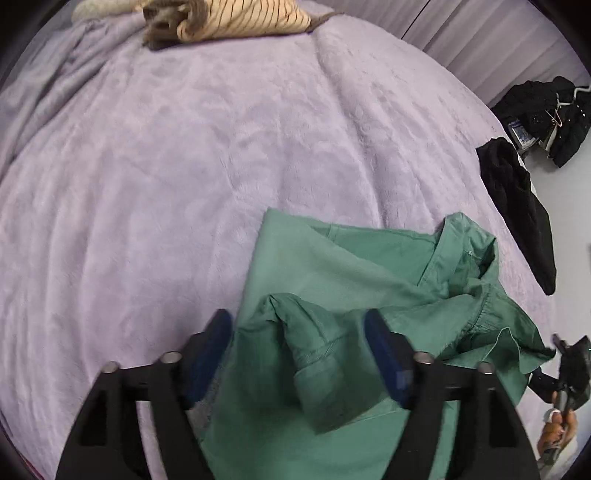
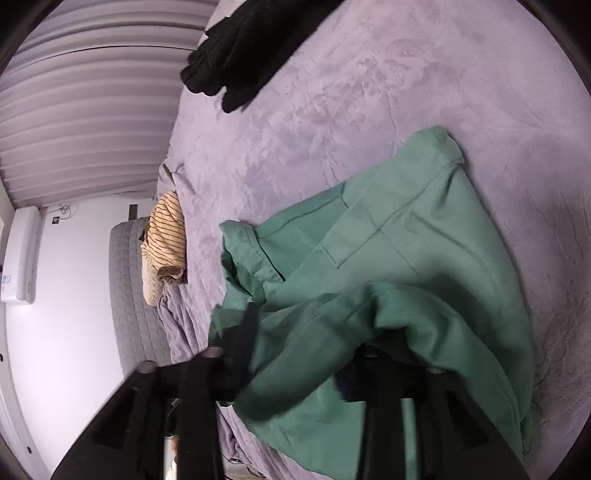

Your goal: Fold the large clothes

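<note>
A green shirt (image 1: 332, 280) lies partly bunched on the lilac bed blanket (image 1: 166, 166). My left gripper (image 1: 297, 332) hovers over its near part with jaws wide apart, a raised fold of cloth between the blue pads (image 1: 384, 354) but not pinched. In the right wrist view the green shirt (image 2: 406, 236) drapes over my right gripper (image 2: 314, 347); its right finger is hidden under the cloth, so the jaw state is unclear. The right gripper also shows at the far right edge of the left wrist view (image 1: 572, 365).
A striped beige garment (image 1: 236, 18) lies folded at the head of the bed, also in the right wrist view (image 2: 164, 236). A black garment (image 1: 517, 206) hangs over the bed's right edge (image 2: 240, 48). More dark clothes (image 1: 550, 114) lie on the floor.
</note>
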### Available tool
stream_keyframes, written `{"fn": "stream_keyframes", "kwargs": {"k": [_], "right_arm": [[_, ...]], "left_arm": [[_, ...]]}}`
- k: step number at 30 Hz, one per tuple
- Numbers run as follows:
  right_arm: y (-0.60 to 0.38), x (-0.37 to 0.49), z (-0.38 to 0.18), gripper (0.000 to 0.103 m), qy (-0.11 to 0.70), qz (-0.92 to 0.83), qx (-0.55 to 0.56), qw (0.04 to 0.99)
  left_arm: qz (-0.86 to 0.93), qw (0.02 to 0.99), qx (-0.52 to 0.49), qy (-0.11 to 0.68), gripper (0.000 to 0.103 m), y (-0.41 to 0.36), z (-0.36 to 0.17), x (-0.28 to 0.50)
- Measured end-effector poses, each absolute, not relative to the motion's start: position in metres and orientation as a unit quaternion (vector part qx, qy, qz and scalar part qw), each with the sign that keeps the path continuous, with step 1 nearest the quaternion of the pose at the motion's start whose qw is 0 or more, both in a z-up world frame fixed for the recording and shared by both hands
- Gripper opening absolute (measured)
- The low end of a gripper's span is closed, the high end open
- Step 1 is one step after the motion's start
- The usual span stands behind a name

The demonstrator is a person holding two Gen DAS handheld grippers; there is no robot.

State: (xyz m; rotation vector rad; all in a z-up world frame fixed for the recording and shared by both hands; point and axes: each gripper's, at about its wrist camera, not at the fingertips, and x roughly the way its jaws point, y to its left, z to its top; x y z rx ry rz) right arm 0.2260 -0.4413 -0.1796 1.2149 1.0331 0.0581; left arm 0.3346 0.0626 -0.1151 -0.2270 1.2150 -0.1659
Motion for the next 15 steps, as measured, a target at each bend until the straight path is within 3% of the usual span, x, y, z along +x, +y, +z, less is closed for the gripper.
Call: {"fn": "stream_keyframes", "kwargs": {"k": [1, 5, 7, 9, 11, 15], "right_arm": [[-0.442, 0.225, -0.173, 0.083, 0.453, 0.030, 0.543, 0.707], [-0.445, 0.223, -0.149, 0.082, 0.446, 0.030, 0.507, 0.737], [-0.443, 0.224, -0.144, 0.071, 0.460, 0.018, 0.473, 0.751], [-0.437, 0.225, -0.144, 0.033, 0.480, 0.010, 0.435, 0.762], [-0.429, 0.229, -0.153, 0.019, 0.503, 0.002, 0.405, 0.764], [-0.420, 0.233, -0.189, 0.019, 0.540, -0.039, 0.358, 0.760]], "left_arm": [[-0.082, 0.821, -0.099, 0.556, 0.084, 0.062, -0.107, 0.333], [-0.091, 0.831, -0.073, 0.543, 0.084, 0.056, -0.095, 0.329], [-0.102, 0.831, -0.066, 0.543, 0.084, 0.049, -0.097, 0.327], [-0.118, 0.822, -0.059, 0.553, 0.084, 0.036, -0.108, 0.328], [-0.121, 0.814, -0.049, 0.566, 0.084, 0.021, -0.127, 0.331], [-0.084, 0.805, -0.009, 0.588, 0.084, 0.003, -0.178, 0.333]]}}
